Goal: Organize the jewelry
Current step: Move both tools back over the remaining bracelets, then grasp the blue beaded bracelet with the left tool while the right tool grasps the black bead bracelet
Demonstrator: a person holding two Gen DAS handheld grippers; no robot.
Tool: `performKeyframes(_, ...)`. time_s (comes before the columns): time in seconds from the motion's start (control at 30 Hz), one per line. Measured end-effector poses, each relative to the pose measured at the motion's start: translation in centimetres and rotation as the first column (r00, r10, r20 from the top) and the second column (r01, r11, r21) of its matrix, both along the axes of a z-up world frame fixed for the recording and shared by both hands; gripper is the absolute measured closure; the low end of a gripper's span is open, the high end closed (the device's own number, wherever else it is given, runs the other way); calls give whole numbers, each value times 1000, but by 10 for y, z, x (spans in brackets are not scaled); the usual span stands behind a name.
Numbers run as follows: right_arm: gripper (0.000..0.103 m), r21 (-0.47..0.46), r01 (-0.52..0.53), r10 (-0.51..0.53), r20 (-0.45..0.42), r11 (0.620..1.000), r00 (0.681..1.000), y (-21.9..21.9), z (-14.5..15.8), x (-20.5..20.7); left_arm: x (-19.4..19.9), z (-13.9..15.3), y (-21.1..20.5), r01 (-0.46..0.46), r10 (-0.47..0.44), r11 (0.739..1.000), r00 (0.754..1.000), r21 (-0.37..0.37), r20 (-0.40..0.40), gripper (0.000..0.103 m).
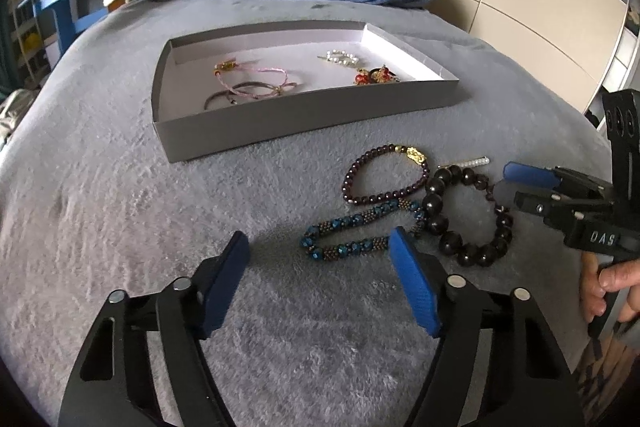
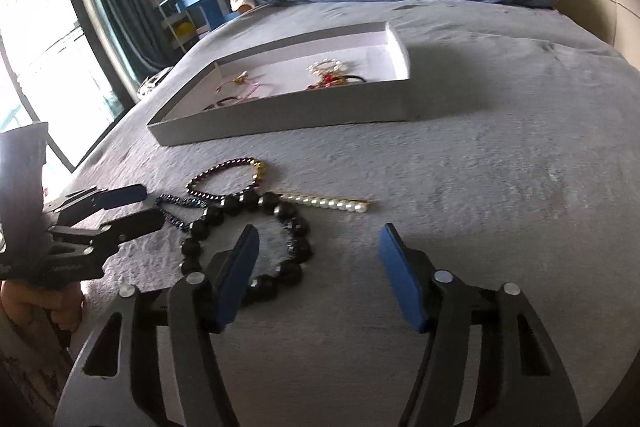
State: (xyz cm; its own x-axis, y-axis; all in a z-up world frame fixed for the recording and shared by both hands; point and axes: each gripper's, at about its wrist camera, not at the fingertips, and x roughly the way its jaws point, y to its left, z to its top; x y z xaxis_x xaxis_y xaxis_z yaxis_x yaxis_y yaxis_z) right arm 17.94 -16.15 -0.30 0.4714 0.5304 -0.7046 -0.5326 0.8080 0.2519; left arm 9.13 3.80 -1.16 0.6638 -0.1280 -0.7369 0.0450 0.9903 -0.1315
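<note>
Left gripper (image 1: 320,259): jaws spread, empty.
Right gripper (image 2: 316,259): jaws spread, empty.
Blue beaded bracelet (image 1: 356,231): just ahead of the left gripper, limp, light; pinch one strand.
Gray tray (image 1: 304,119): beyond.

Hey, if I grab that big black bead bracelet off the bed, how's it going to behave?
The black bead bracelet is a loop of separate round beads, so it will probably droop and swing rather than hold its ring shape. The beads look smooth and glossy, so flat pads may slip; pinching across one bead seems safer. It touches the dark red bracelet, which may get dragged along.
</note>
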Motion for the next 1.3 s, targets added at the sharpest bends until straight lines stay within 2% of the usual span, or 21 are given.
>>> performKeyframes(0.23, 54, -42, -26, 24, -29, 999, 999, 19, -6, 6, 14, -2, 4, -1, 1, 1000, 1000, -8, -22, 41)
performKeyframes(0.33, 65, -66, -30, 28, -33, 997, 999, 23, -8, 7, 16, -5, 1, 9, -9, 1000, 999, -2, -34, 44)
performKeyframes(0.43, 85, -67, -33, 31, -29, 997, 999, 23, -9, 5, 15, -5, -2, 31, -31, 1000, 999, 4, -38, 59)
performKeyframes(0.57, 89, -45, -21, 20, -15, 999, 1000, 16, -7, 2, 9, -4, -7, 64, -64, 998, 997, 6, -36, 81)
performKeyframes(0.67, 89, -42, 2, -2, 5, 999, 1000, 11, -4, -1, 2, -5, -2, 61, -61, 998, 997, -19, -37, 90)
performKeyframes(0.77, 89, -50, 34, -32, 31, 998, 999, 3, -1, -3, -4, -4, -1, 72, -73, 997, 997, -35, -30, 91)
performKeyframes(0.9, 89, -47, 54, -53, 24, 997, 998, -6, -2, -1, -10, -2, -2, 92, -93, 995, 995, -49, -27, 91)
performKeyframes(1.17, 89, -53, 41, -42, -24, 998, 999, -5, -10, 6, 6, -5, -8, 103, -103, 995, 993, 4, -63, 79)
performKeyframes(1.3, 89, -55, 38, -40, -35, 998, 999, -2, -12, 9, 13, -7, -13, 112, -110, 993, 991, 30, -71, 79)
